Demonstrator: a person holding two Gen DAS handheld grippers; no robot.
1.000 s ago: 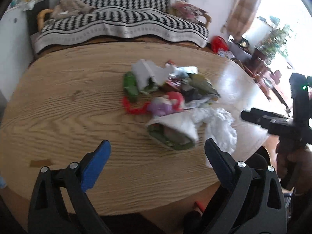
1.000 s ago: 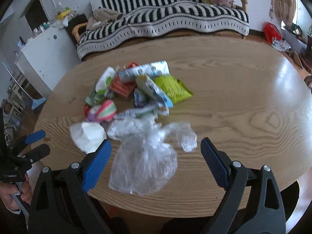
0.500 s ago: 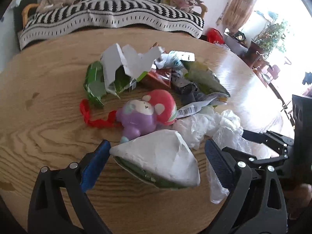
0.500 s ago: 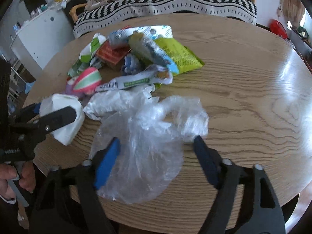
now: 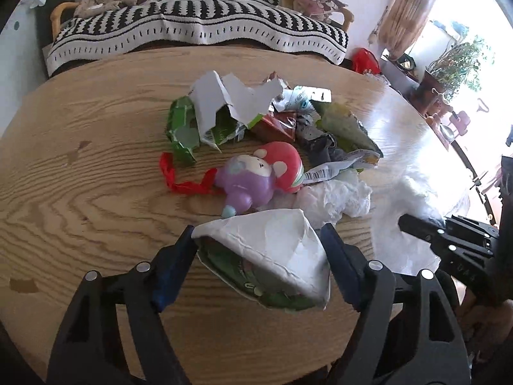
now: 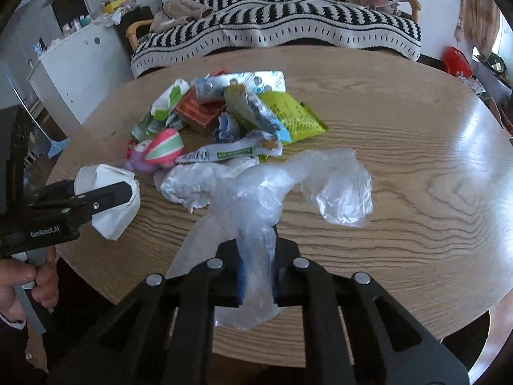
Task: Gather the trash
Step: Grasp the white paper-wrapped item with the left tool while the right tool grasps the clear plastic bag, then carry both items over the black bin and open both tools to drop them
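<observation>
A heap of trash lies mid-table: torn white and green cartons (image 5: 221, 106), snack wrappers (image 6: 288, 118), a crumpled tissue (image 5: 340, 195) and a pink and purple toy (image 5: 256, 176). At the heap's near end lies a white and green wrapper (image 5: 272, 250). My left gripper (image 5: 256, 247) straddles it with jaws closing. Its blue pads (image 5: 174, 263) just reach the wrapper's edges, and the wrapper is not squeezed. In the right wrist view the left gripper (image 6: 105, 192) lies across the same wrapper (image 6: 109, 189). My right gripper (image 6: 256, 276) is shut on a clear plastic bag (image 6: 282, 186), bunched between its pads.
The round wooden table (image 5: 96, 128) ends just below both grippers. A striped sofa (image 5: 198, 29) stands behind it, a white cabinet (image 6: 80, 67) to the left, and plants (image 5: 455, 61) by the bright window on the right. A hand (image 6: 19, 276) holds the left gripper's handle.
My left gripper came down and forward onto the white and green wrapper, and its jaws narrowed around it. My right gripper went from wide open to shut on the plastic bag.
</observation>
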